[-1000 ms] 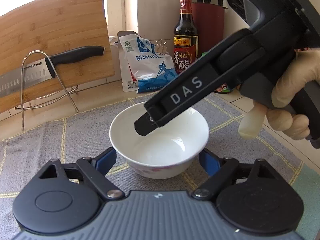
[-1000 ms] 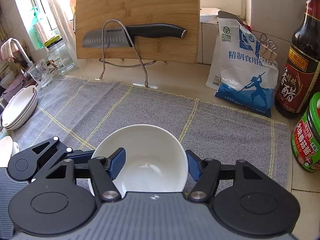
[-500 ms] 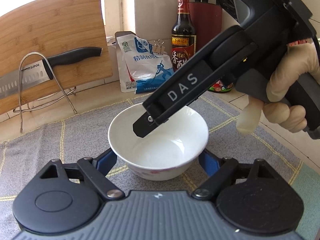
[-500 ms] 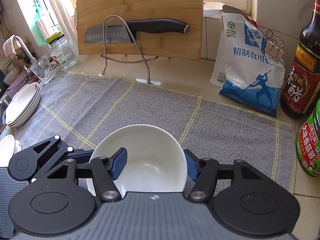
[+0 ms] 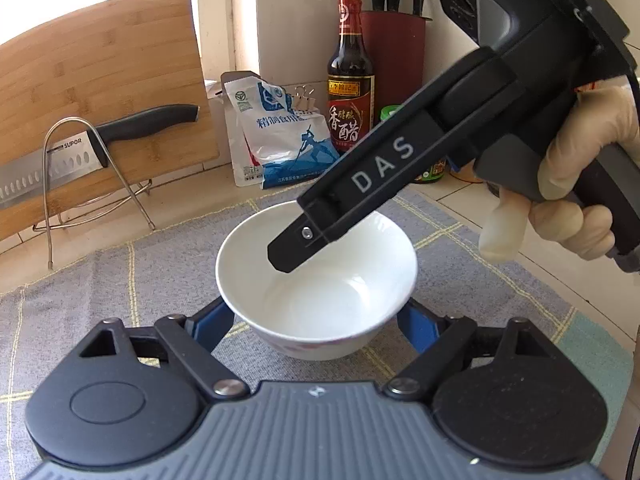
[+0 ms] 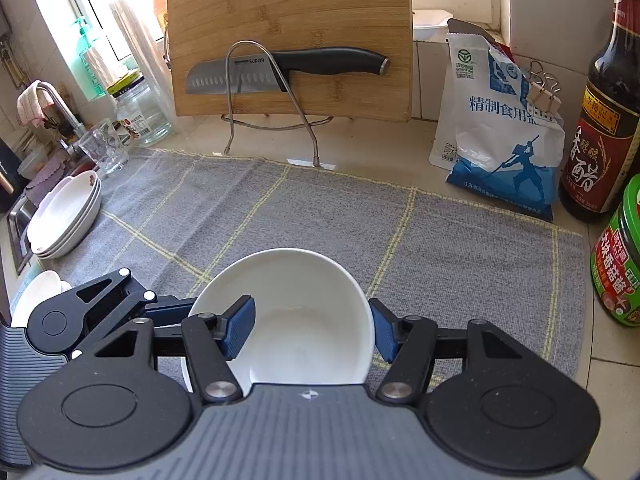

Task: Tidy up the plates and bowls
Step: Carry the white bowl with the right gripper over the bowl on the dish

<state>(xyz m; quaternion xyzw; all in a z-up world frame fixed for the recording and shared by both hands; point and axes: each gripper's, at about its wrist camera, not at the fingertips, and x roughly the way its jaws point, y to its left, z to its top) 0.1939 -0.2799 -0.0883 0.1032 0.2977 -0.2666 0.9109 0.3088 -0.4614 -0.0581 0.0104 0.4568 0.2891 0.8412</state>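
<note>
While the grey woven mat (image 6: 460, 248) with its yellow grid cushions the counter, we hold the white glazed bowl (image 6: 296, 312), round and smooth, at lower centre of both views. The right gripper (image 6: 312, 328) clamps its wall, one ribbed blue pad inside, one outside. The left gripper (image 5: 316, 320) brackets the base; whether its pads press, we cannot tell. Stacked plates (image 6: 66, 216) wait far left, likely sorted already.

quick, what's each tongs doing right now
left tongs: closed on the white bowl, pads on its outer sides.
right tongs: closed on the bowl's rim, one pad inside, one outside.
</note>
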